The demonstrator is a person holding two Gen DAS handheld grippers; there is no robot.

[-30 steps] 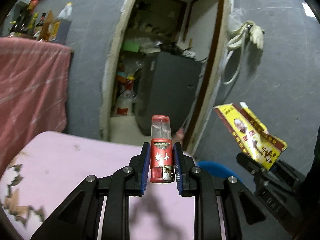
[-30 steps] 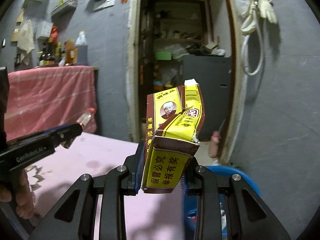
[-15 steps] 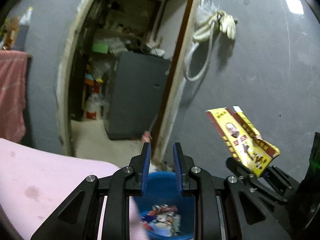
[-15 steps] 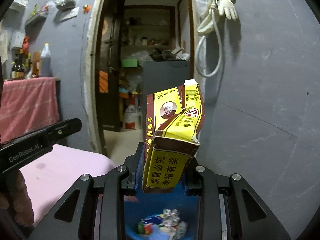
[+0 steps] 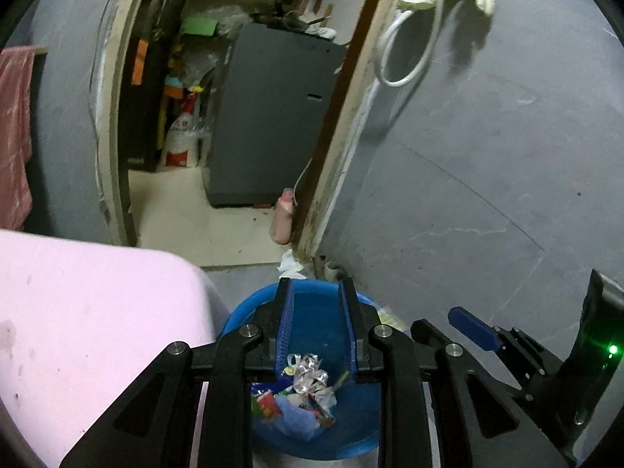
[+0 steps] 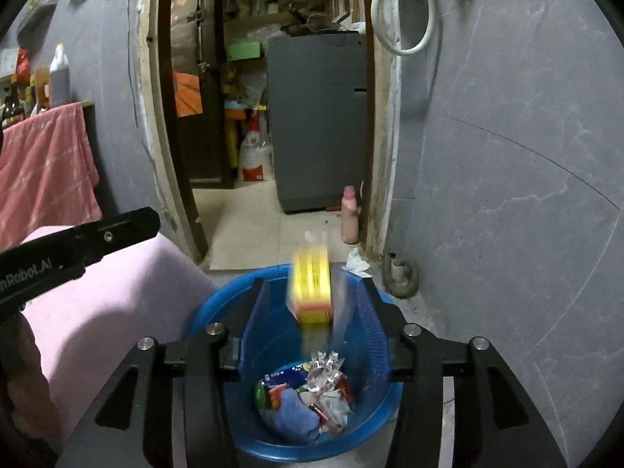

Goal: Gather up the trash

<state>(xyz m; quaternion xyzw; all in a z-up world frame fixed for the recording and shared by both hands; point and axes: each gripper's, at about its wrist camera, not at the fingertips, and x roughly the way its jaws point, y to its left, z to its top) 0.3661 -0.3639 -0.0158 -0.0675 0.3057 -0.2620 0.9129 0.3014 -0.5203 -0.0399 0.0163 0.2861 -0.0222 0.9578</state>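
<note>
Both my grippers, left and right, gape empty over one blue bin; one blurry yellow carton between right fingers, untouched.

Both wrist views look down; share bin.

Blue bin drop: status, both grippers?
Left gripper open, empty, over blue bin. Right gripper open; yellow carton blurred mid-fall between its fingers, above the trash pile. Nothing blocking the bin mouth.
</note>
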